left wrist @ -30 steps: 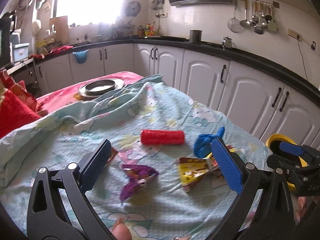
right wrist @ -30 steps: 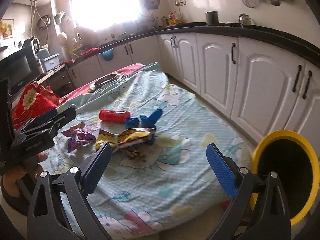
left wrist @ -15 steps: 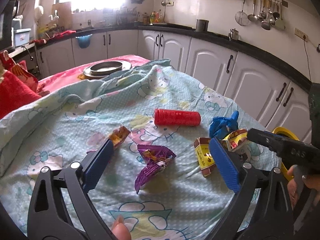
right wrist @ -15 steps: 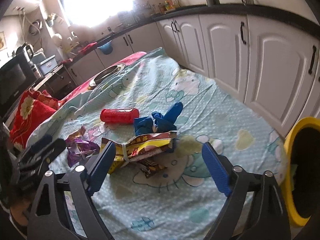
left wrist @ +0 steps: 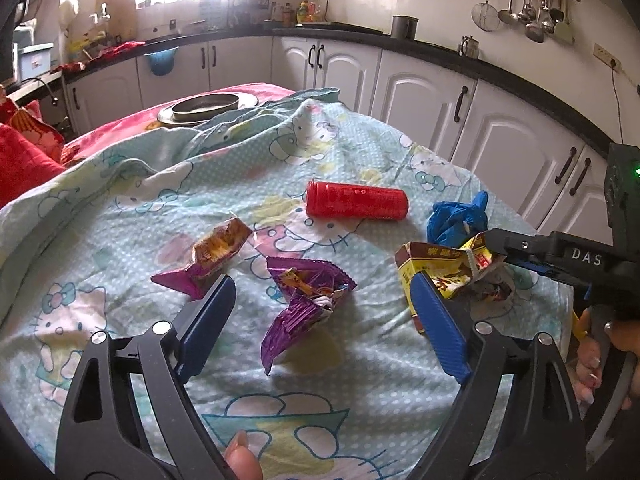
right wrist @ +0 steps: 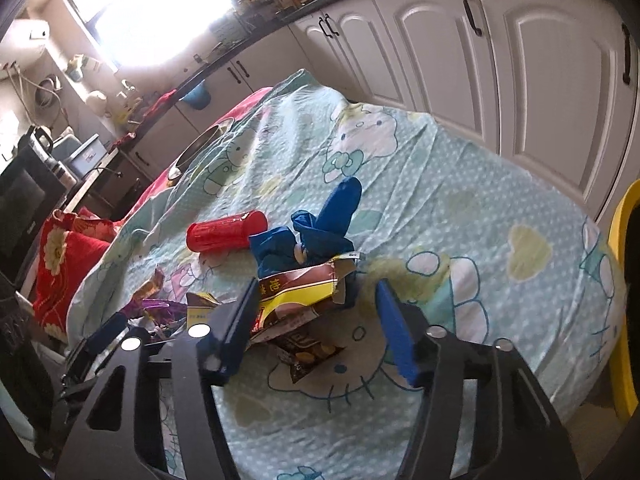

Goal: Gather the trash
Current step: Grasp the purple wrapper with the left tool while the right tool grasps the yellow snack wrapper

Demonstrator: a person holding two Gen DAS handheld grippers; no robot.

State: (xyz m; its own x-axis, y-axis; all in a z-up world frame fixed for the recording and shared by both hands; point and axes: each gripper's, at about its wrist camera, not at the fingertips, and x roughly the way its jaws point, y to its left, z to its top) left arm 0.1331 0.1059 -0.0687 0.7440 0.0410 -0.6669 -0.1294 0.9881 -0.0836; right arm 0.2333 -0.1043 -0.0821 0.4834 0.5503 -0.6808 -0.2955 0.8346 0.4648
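Trash lies on a cartoon-print bedsheet (left wrist: 120,184). A crumpled purple wrapper (left wrist: 308,300) sits between the fingers of my left gripper (left wrist: 320,280); its jaws are closing and the pads stand clear of it. My right gripper (right wrist: 316,286) straddles a yellow-brown snack packet (right wrist: 300,292); its jaws are closing, the left pad at the packet's edge, the right pad apart from it. From the left wrist, that gripper (left wrist: 496,250) hovers over the packet (left wrist: 436,264). Beyond lie a red can (left wrist: 356,200), a blue glove (left wrist: 456,220) and an orange-purple wrapper (left wrist: 216,248).
A yellow bin (right wrist: 624,280) stands off the bed's right edge. White cabinets (left wrist: 424,100) run close behind the bed. A metal pan (left wrist: 206,104) rests at the far end, and a red cushion (left wrist: 20,156) lies at the left.
Both grippers have come down closer to the trash. The right one rolled and its jaws narrowed around the yellow-brown packet. The left jaws narrowed a little around the purple wrapper.
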